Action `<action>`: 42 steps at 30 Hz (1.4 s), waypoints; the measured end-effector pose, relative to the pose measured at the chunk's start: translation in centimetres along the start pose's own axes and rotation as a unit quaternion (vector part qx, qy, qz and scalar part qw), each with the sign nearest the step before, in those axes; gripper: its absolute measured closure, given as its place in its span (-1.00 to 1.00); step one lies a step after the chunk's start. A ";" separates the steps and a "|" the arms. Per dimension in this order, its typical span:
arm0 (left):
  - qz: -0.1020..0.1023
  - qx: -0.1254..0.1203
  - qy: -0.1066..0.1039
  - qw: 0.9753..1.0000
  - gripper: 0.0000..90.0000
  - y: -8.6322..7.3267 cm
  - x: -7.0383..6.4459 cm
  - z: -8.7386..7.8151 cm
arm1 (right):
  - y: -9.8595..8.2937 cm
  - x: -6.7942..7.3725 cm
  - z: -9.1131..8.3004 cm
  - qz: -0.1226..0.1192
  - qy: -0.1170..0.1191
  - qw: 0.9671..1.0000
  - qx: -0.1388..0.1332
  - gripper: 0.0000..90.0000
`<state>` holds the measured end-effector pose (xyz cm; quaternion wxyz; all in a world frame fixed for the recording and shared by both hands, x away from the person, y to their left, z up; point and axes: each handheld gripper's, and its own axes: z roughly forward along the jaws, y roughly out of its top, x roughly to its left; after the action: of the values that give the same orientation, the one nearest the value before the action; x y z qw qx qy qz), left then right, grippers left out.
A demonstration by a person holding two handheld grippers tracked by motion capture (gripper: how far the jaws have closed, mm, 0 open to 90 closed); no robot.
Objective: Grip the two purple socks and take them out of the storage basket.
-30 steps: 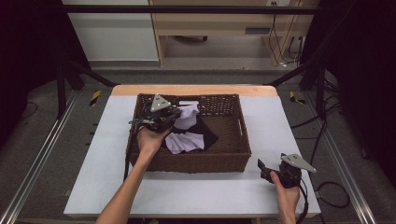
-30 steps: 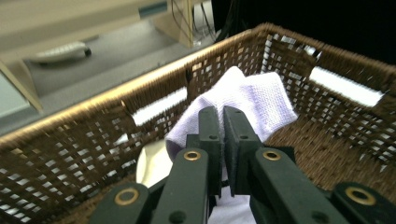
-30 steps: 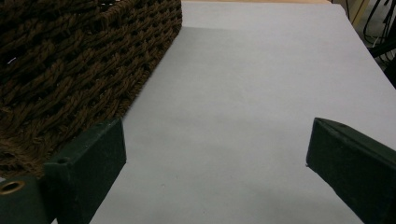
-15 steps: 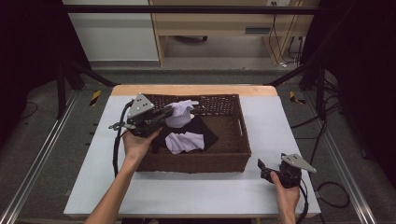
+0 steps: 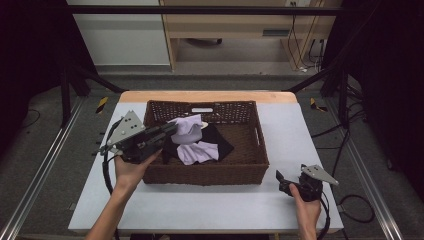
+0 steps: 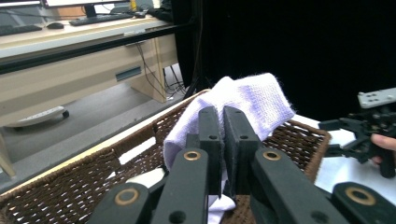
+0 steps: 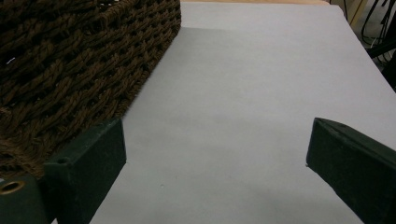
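Observation:
A brown wicker basket [image 5: 207, 174] stands mid-table. My left gripper [image 5: 171, 128] hovers over its left wall, shut on a pale lilac sock [image 5: 187, 129] that hangs above the basket floor. In the left gripper view the sock [image 6: 247, 98] bulges out beyond the closed jaws of that gripper [image 6: 223, 116]. A second lilac piece [image 5: 200, 152] and a black cloth [image 5: 221, 141] lie inside the basket. My right gripper [image 5: 281, 181] rests low on the table off the basket's front right corner, open and empty; in its own view the gripper [image 7: 215, 154] has its jaws spread wide over bare tabletop.
The white tabletop [image 5: 300, 135] has free room right and in front of the basket. The basket wall [image 7: 70, 65] sits close to the right gripper's left jaw. A wooden strip [image 5: 210, 96] edges the table's far side; a desk [image 6: 70, 60] stands beyond.
My left gripper has drawn back to the left, over the basket's left wall, carrying the lilac sock with it. The right gripper has stayed put.

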<state>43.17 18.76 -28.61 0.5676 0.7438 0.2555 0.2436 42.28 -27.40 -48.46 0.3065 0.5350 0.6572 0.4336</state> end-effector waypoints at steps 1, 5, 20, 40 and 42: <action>0.000 0.000 0.000 1.000 0.90 0.0 0.0 0.0 | 0.0 0.0 0.0 0.000 0.000 1.000 0.000 -0.88; 0.007 -0.002 -0.007 1.000 0.90 0.0 -0.9 -1.4 | 0.0 0.0 0.0 0.001 0.000 1.000 0.000 -0.88; 0.029 0.013 -0.039 0.999 0.90 -1.6 -4.2 -4.7 | 0.0 0.0 0.0 0.000 -0.001 1.000 0.001 -0.88; -0.012 0.146 -0.092 0.985 0.90 -10.2 -5.7 -1.8 | 0.0 0.1 0.0 -0.004 -0.003 1.000 0.002 -0.88; -0.017 0.162 -0.092 0.982 0.90 -11.0 -5.6 -1.2 | 0.0 0.1 0.0 -0.003 -0.002 1.000 0.001 -0.88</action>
<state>37.06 18.39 -39.41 0.4650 0.8407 0.2504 0.1198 42.24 -27.32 -48.45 0.3083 0.5343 0.6587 0.4309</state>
